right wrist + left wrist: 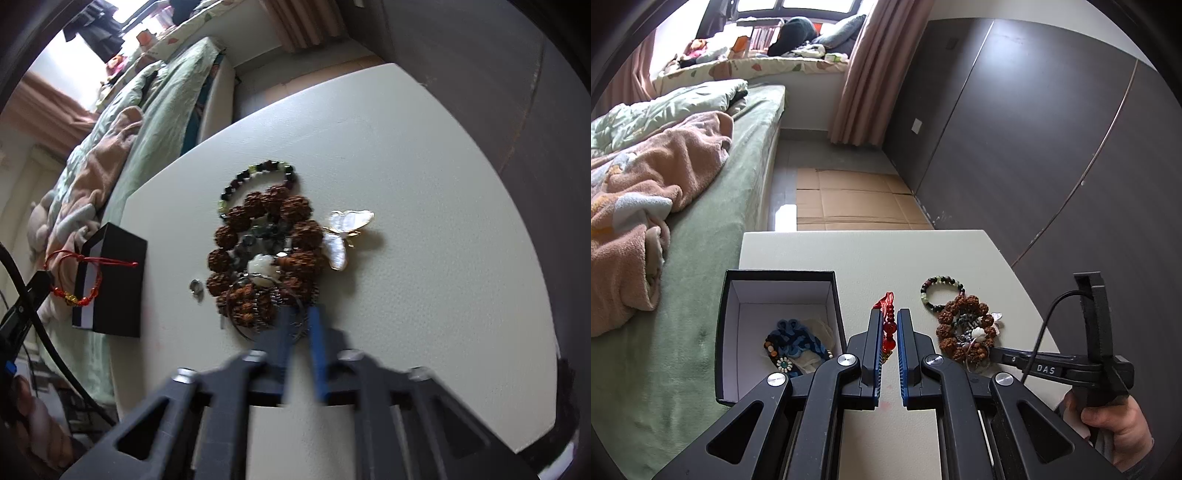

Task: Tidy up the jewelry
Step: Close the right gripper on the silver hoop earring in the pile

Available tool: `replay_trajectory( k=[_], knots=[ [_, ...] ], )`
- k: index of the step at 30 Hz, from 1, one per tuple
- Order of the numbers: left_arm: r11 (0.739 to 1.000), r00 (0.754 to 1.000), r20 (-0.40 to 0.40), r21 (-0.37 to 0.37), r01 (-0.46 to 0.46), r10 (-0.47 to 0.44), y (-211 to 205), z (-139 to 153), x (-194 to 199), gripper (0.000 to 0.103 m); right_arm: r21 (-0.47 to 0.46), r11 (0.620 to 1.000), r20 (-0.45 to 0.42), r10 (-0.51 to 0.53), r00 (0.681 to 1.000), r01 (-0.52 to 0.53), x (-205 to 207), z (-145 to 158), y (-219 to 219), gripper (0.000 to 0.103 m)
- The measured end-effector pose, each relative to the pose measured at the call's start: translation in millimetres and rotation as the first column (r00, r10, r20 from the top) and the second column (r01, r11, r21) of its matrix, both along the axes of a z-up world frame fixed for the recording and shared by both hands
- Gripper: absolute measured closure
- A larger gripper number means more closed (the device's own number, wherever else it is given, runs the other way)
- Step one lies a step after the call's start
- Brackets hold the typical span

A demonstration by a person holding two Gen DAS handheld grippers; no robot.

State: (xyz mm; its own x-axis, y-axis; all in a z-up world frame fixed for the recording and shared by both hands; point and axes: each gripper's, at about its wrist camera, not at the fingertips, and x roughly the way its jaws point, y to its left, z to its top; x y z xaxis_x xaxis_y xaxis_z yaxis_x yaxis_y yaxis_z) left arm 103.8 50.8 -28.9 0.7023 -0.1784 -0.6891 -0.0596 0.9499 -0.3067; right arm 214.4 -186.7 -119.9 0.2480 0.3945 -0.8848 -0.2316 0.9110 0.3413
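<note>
At far left, the black box (pixel 738 332) stands open on the counter (pixel 871 254), beside the bed (pixel 701 229), with a blue knotted ornament (pixel 792 341) already inside. Just right of the box, the left tool (pixel 889 332) is closed on the red bracelet (pixel 889 328); in the right wrist view the bracelet (pixel 74 277) hangs as a loop from the tool tip, in front of the box's outer wall. The box opening lies to the left of this tool, so the judged next move for it is a short carry leftward over the rim. The left tool points forward and downward at a moderate slope. Further right lies the pile: a dark bead bracelet (pixel 255 184) at the far side, a brown seed bracelet (pixel 266 254) touching it, and a butterfly brooch (pixel 345 236) touching the seed bracelet's right edge. A thin wire bangle (pixel 266 306) rests on the near edge of the pile. The right tool (pixel 301 325) points steeply down at that near edge, jaws nearly together; whether they pinch the bangle cannot be determined owing to blur. The right hand (pixel 1115 424) is the nearer to the pile.
</note>
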Motion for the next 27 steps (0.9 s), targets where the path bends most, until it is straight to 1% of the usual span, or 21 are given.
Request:
replay_trajectory(
  k=[4, 10, 15, 21, 23, 25, 27],
  knots=[
    [1.000, 1.000, 0.001, 0.001, -0.002, 0.002, 0, 1, 0, 0.096, -0.008, 1.000, 0.021, 0.004, 1.000, -0.004, 0, 1, 2, 0.100],
    [1.000, 1.000, 0.003, -0.001, -0.005, 0.005, 2, 1, -2, 0.096, 0.046, 0.999, 0.067, -0.012, 0.998, 0.009, -9, 21, -6, 0.100],
    [1.000, 1.000, 0.006, -0.001, -0.006, 0.006, 4, 2, -2, 0.096, 0.095, 0.995, 0.086, -0.023, 0.996, 0.015, -17, 33, -13, 0.101],
    [1.000, 1.000, 0.008, -0.010, -0.023, 0.023, 10, 3, -3, 0.096, 0.117, 0.993, 0.126, 0.002, 0.992, -0.017, -26, 48, -7, 0.101],
    [1.000, 1.000, 0.007, -0.014, -0.028, 0.028, 12, 3, -3, 0.096, 0.083, 0.996, 0.128, 0.002, 0.992, -0.012, -26, 48, -3, 0.101],
    [0.999, 1.000, 0.006, -0.015, -0.029, 0.029, 12, 3, -3, 0.096, 0.040, 0.999, 0.106, 0.005, 0.994, -0.009, -21, 43, 2, 0.101],
    [0.999, 1.000, 0.007, -0.014, -0.029, 0.029, 12, 3, -4, 0.096, -0.040, 0.999, 0.113, 0.027, 0.993, -0.022, -21, 40, 9, 0.087]
  ],
)
